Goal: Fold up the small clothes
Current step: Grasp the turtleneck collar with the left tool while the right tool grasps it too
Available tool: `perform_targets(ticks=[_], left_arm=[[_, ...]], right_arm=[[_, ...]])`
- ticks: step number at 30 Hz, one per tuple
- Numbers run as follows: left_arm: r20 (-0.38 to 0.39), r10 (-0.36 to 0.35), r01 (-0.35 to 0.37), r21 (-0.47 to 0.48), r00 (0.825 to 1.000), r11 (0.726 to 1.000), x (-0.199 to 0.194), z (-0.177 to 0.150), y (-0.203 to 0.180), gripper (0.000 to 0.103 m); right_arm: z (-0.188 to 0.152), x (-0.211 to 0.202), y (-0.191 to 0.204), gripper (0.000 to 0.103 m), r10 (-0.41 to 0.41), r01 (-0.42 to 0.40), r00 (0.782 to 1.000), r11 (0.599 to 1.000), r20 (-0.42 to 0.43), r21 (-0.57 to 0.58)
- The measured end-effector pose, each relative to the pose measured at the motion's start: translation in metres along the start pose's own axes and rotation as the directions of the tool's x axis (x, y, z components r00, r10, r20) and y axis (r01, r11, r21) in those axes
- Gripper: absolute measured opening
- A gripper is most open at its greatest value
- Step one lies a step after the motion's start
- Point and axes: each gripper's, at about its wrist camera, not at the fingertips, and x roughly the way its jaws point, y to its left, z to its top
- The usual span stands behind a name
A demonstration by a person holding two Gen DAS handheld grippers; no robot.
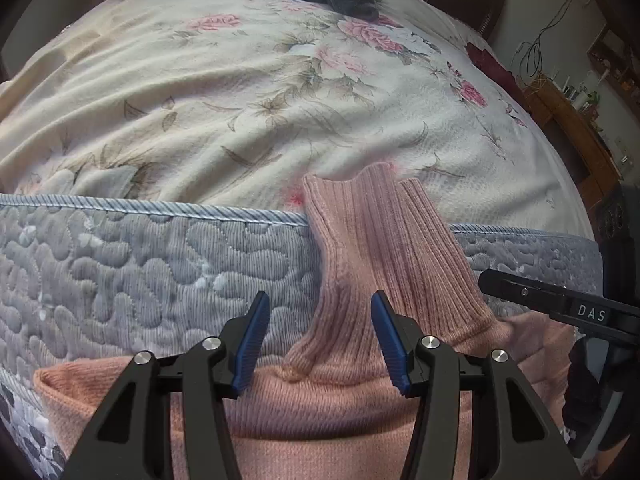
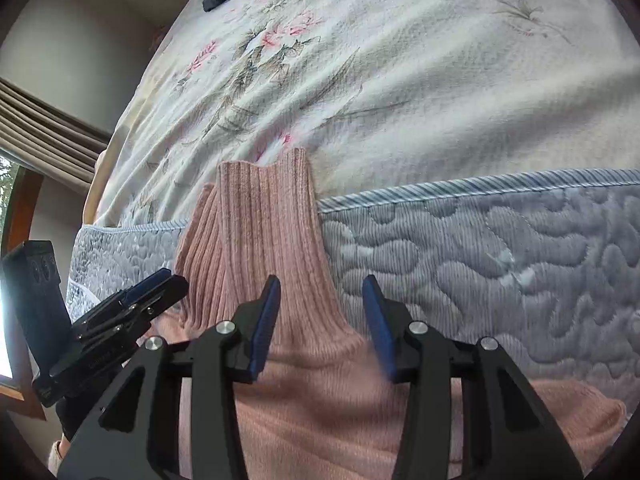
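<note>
Your left gripper (image 1: pixel 318 334) and right gripper (image 2: pixel 320 326) gape empty over the unfolded pink turtleneck sweater (image 1: pixel 384 248); folding remains.

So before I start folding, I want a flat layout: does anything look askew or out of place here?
Yes. The pink sweater hangs over the mattress edge, only its ribbed collar reaching up onto the floral sheet. Both the left gripper and the right gripper are open.
</note>
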Motion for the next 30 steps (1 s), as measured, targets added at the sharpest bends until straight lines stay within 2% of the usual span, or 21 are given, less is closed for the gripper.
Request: perform_targets(ticks=[5, 9, 10, 11, 12, 14, 16, 19, 23, 30], left_arm=[[-0.011, -0.067, 0.067, 0.013, 0.998, 0.998, 0.025, 0.016, -0.006, 0.053], [0.013, -0.073, 0.073, 0.02, 0.997, 0.997, 0.034, 0.016, -0.01, 0.051], [0.025, -0.083, 0.083, 0.022, 0.996, 0.996, 0.034, 0.016, -0.011, 0.043], [0.029, -0.096, 0.095, 0.028, 0.995, 0.995, 0.034, 0.016, -0.012, 0.028], [0.033, -0.095, 0.094, 0.035, 0.995, 0.995, 0.033, 0.017, -0.013, 0.024], [0.051, -0.097, 0.095, 0.048, 0.994, 0.994, 0.029, 0.016, -0.014, 0.015], [0.077, -0.117, 0.113, 0.047, 0.99, 0.992, 0.021, 0.015, -0.01, 0.012], [0.129, -0.155, 0.151, 0.043, 0.979, 0.988, 0.002, 0.013, -0.005, 0.012], [0.173, -0.203, 0.19, 0.092, 0.964, 0.977, -0.028, 0.006, -0.012, 0.012], [0.227, -0.271, 0.235, 0.172, 0.936, 0.957, -0.072, -0.027, -0.02, 0.012]], right_arm=[[0.019, 0.023, 0.001, 0.043, 0.028, -0.028, 1.0, 1.0, 0.005, -0.004], [0.028, 0.031, 0.006, 0.043, 0.035, -0.035, 0.999, 0.999, 0.023, -0.013], [0.03, 0.033, 0.008, 0.035, 0.038, -0.037, 0.999, 0.999, 0.026, -0.02], [0.03, 0.034, 0.012, 0.016, 0.049, -0.048, 0.999, 0.998, 0.02, -0.037], [0.031, 0.035, 0.015, 0.01, 0.048, -0.047, 0.999, 0.998, 0.016, -0.051], [0.03, 0.03, 0.019, 0.008, 0.048, -0.044, 0.998, 0.996, 0.038, -0.079], [0.026, 0.019, 0.022, 0.008, 0.053, -0.046, 0.996, 0.993, 0.067, -0.106], [0.018, -0.002, 0.024, 0.007, 0.083, -0.069, 0.991, 0.989, 0.103, -0.133], [0.004, -0.029, 0.037, 0.007, 0.129, -0.103, 0.985, 0.973, 0.118, -0.205], [-0.042, -0.072, 0.056, 0.007, 0.143, -0.095, 0.982, 0.941, 0.126, -0.326]])
